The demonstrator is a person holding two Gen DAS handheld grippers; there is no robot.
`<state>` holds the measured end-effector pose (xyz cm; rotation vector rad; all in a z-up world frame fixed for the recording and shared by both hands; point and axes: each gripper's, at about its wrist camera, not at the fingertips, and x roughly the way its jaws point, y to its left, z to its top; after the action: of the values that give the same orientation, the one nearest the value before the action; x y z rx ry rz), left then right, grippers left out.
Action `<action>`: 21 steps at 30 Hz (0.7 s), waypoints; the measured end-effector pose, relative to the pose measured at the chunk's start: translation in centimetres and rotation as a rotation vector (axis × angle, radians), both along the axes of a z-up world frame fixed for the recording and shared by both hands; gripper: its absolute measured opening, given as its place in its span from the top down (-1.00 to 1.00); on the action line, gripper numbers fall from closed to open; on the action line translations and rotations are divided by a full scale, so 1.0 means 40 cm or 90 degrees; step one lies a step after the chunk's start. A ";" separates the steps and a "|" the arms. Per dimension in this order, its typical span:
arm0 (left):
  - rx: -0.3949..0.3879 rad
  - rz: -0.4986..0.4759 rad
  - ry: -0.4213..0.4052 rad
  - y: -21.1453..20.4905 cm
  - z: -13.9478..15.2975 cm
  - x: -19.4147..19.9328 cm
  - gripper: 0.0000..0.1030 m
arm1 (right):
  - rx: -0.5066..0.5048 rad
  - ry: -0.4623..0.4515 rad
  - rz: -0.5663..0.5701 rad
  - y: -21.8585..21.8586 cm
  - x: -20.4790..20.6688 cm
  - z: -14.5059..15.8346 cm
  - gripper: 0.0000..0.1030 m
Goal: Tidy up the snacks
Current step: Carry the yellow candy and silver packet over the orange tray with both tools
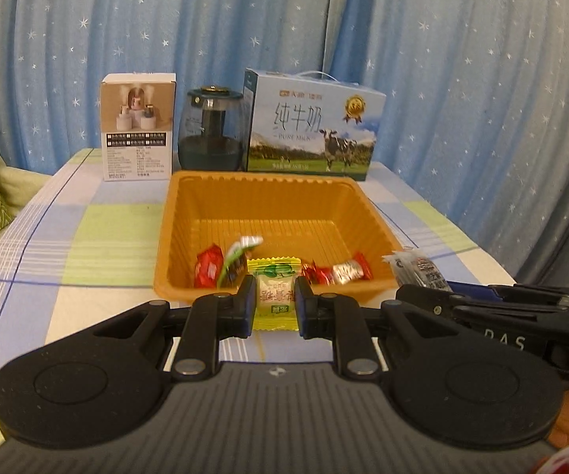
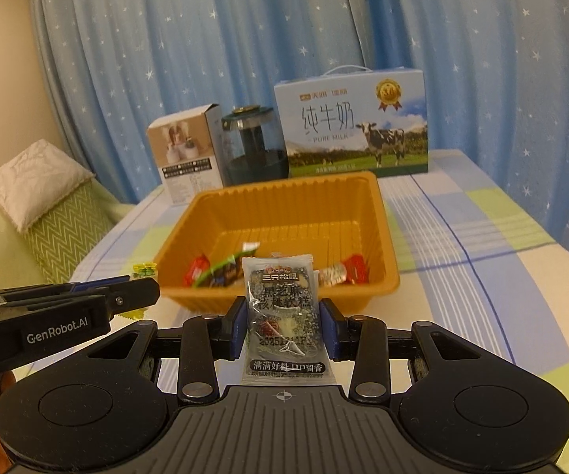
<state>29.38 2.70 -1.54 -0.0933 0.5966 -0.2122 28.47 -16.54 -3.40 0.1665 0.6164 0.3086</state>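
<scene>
Left wrist view showed the left tool pinching a yellow candy before the tray; the right tool clamped a grey packet. Both seemed mid-carry; next, each needed positioning over the tray, then releasing.

We read this as a home, likely a living room or bedroom — blue curtains with white stars fill the back, a green sofa with a pillow sits at the side. The table wears a checked cloth; a milk carton and a small appliance box stand on it — household clutter.
</scene>
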 end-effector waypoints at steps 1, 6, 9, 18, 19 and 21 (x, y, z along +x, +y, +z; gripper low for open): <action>-0.002 0.002 -0.001 0.002 0.001 0.008 0.65 | 0.001 -0.001 -0.001 0.002 0.009 0.003 0.25; -0.014 0.006 -0.004 0.003 0.006 0.055 0.65 | 0.001 -0.002 -0.009 0.015 0.061 0.007 0.25; -0.020 0.009 -0.007 0.006 0.007 0.081 0.65 | -0.001 -0.003 -0.012 0.021 0.089 0.003 0.25; -0.029 0.023 0.000 0.022 -0.002 0.165 0.65 | -0.003 0.004 -0.038 0.014 0.184 -0.018 0.25; -0.029 0.024 0.000 0.021 -0.003 0.172 0.65 | -0.007 0.007 -0.038 0.017 0.195 -0.021 0.25; -0.027 0.026 0.000 0.022 -0.006 0.185 0.65 | -0.009 0.010 -0.038 0.021 0.214 -0.024 0.25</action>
<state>36.77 3.58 -1.78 -0.1464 0.5899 -0.1856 37.04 -15.68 -4.37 0.1740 0.6275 0.2462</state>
